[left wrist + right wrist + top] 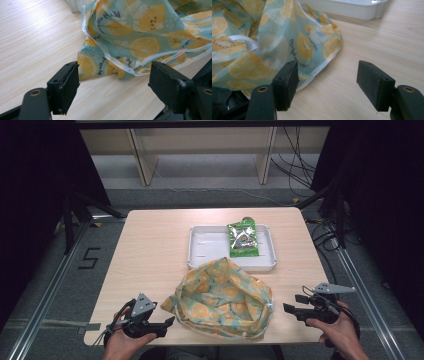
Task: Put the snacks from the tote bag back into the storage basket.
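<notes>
By the worktop's (150,245) near edge, toward the left corner, the left hand-held gripper (167,324) has its jaws apart, holding nothing, just beside the bag (220,300). The lemon-print cloth bag lies crumpled at the middle of that edge. Behind it a white tray (207,247) holds a green packet (243,238). Toward the right corner, the right hand-held gripper (292,304) is likewise spread and empty.

My left gripper (162,324) and right gripper (292,305) are black, each topped with a grey three-cornered plate; bare hands, no sleeves.
</notes>
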### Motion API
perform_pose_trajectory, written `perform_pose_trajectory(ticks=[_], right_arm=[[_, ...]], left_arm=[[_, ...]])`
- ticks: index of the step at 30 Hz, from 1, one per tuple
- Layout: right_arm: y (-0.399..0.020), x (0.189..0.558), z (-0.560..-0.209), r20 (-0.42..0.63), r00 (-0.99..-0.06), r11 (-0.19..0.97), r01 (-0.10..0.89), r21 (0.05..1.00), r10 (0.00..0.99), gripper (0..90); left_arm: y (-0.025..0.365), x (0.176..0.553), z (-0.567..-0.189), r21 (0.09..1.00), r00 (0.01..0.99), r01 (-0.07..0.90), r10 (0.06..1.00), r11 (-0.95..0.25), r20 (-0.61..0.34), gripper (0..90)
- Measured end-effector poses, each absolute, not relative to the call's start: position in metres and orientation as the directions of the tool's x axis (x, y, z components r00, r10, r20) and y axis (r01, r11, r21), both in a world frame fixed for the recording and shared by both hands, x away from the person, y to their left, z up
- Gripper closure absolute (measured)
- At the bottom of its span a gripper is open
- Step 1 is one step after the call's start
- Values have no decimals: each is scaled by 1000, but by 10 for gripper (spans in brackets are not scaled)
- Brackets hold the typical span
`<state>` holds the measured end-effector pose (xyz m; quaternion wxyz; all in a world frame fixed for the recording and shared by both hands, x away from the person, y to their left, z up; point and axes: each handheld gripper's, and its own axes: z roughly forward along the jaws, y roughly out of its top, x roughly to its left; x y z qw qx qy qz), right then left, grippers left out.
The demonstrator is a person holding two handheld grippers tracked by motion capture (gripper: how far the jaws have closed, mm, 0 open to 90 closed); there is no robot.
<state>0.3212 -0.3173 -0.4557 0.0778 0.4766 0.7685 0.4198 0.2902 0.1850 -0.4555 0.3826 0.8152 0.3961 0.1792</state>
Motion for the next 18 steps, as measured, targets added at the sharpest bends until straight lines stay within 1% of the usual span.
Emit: perform_pose_trajectory(ticks=[1, 2, 3, 4, 5, 6, 7, 8, 9, 10, 12, 13, 18], right_arm=[[-318, 320, -456, 272, -542, 201, 659, 724, 795, 349], [-317, 317, -458, 281, -537, 203, 673, 711, 795, 348], [-318, 318, -458, 262, -550, 223, 663, 715, 793, 348], [-317, 315, -458, 275, -544, 209, 666, 716, 793, 348], [-319, 315, -458, 241, -560, 237, 646, 725, 793, 348], [-317, 313, -459, 274, -548, 216, 667, 713, 790, 347], [-316, 312, -459, 275, -540, 212, 673, 709, 795, 346], [-317, 312, -459, 268, -549, 221, 666, 712, 792, 346], [-319, 313, -459, 237, -567, 241, 641, 729, 789, 346], [-320, 313, -458, 233, -560, 239, 642, 728, 795, 345], [-320, 313, -458, 246, -557, 235, 653, 720, 793, 341], [-319, 311, -457, 269, -539, 213, 671, 710, 798, 339], [-320, 311, -457, 272, -536, 209, 671, 711, 799, 338]], left_arm=[[185, 290, -455, 764, 625, 511, 781, -394, -15, 236], [185, 290, -455, 764, 625, 510, 780, -395, -14, 236], [185, 290, -455, 765, 624, 511, 781, -393, -16, 236], [185, 290, -455, 764, 624, 511, 781, -393, -16, 236], [185, 290, -456, 764, 625, 511, 781, -394, -15, 236], [185, 290, -456, 765, 621, 511, 784, -393, -12, 236], [185, 290, -456, 766, 622, 509, 783, -393, -11, 236], [185, 290, -456, 765, 622, 509, 783, -394, -11, 236], [185, 290, -456, 766, 621, 509, 783, -393, -12, 236], [185, 290, -456, 764, 621, 511, 783, -394, -11, 236], [185, 290, -456, 764, 624, 510, 781, -394, -14, 236], [185, 290, -456, 764, 624, 511, 782, -394, -15, 236], [185, 290, -456, 763, 624, 511, 781, -395, -14, 236]])
